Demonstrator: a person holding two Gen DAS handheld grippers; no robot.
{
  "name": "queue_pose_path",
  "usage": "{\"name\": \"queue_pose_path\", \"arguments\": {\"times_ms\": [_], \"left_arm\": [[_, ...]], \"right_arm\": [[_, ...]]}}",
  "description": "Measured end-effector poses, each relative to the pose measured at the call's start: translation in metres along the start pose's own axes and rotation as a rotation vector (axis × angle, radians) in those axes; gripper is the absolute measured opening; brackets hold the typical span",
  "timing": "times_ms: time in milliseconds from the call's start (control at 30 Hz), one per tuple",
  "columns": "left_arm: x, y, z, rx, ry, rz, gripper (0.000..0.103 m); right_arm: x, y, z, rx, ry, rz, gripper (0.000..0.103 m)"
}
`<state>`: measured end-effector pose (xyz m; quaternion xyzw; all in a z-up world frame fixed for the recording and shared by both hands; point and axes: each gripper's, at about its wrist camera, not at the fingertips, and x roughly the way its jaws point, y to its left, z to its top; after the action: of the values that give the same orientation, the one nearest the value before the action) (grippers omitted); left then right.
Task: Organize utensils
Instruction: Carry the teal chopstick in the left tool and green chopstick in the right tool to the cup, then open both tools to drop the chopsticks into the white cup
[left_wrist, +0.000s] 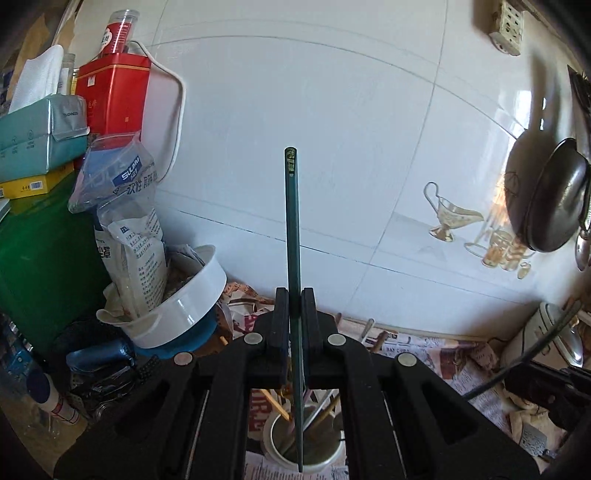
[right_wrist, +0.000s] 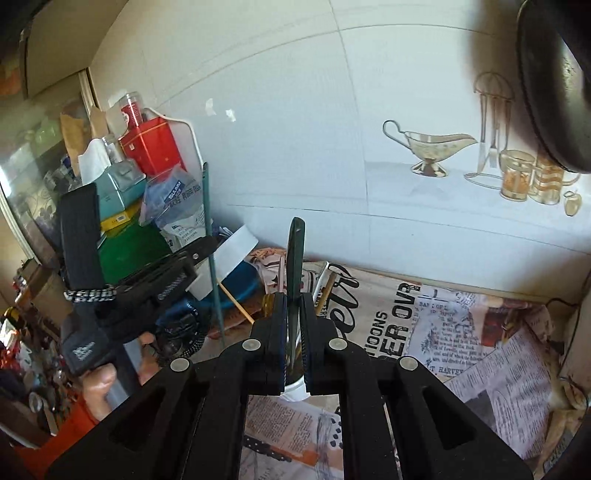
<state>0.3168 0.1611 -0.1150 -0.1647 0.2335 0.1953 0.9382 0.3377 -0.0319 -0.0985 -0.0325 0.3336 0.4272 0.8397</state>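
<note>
The surface (right_wrist: 491, 354) is lined with overlapping printed newspaper sheets and runs back to a white tiled wall (left_wrist: 332, 129) bearing a decal of a gravy boat and glassware. A dark pan (left_wrist: 546, 195) hangs on the wall toward the right. The left end is crowded: a red tin (left_wrist: 112, 96), a teal tissue box (left_wrist: 40, 136), plastic bags and a tilted white bowl (left_wrist: 184, 310). The left claw (left_wrist: 294, 314) is clamped on a dark green chopstick (left_wrist: 292, 229); its long axis runs nearly upright in the left wrist view, blunt end up, the lower end reaching down over the mouth of a white cup (left_wrist: 306, 454) that holds other sticks. Whether that end touches the cup's contents cannot be told. The right claw (right_wrist: 294, 325) is closed on a second dark green utensil (right_wrist: 295, 254), likewise standing upright along the fingers, its rounded end uppermost; the part below the pads is hidden, above what appears to be a white cup rim. The two claws are apart, the left one beside the bowl.
</note>
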Motion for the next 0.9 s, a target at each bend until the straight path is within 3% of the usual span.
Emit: {"name": "queue_pose_path", "arguments": {"times_ms": [433, 900], "left_arm": [[0.051, -0.008, -0.037, 0.039, -0.031, 0.104, 0.004], [0.065, 0.005, -0.084, 0.023, 0.084, 0.113, 0.004]], "right_arm": [[0.037, -0.011, -0.007, 0.008, 0.098, 0.019, 0.006], [0.064, -0.017, -0.017, 0.033, 0.185, 0.021, 0.006]]}}
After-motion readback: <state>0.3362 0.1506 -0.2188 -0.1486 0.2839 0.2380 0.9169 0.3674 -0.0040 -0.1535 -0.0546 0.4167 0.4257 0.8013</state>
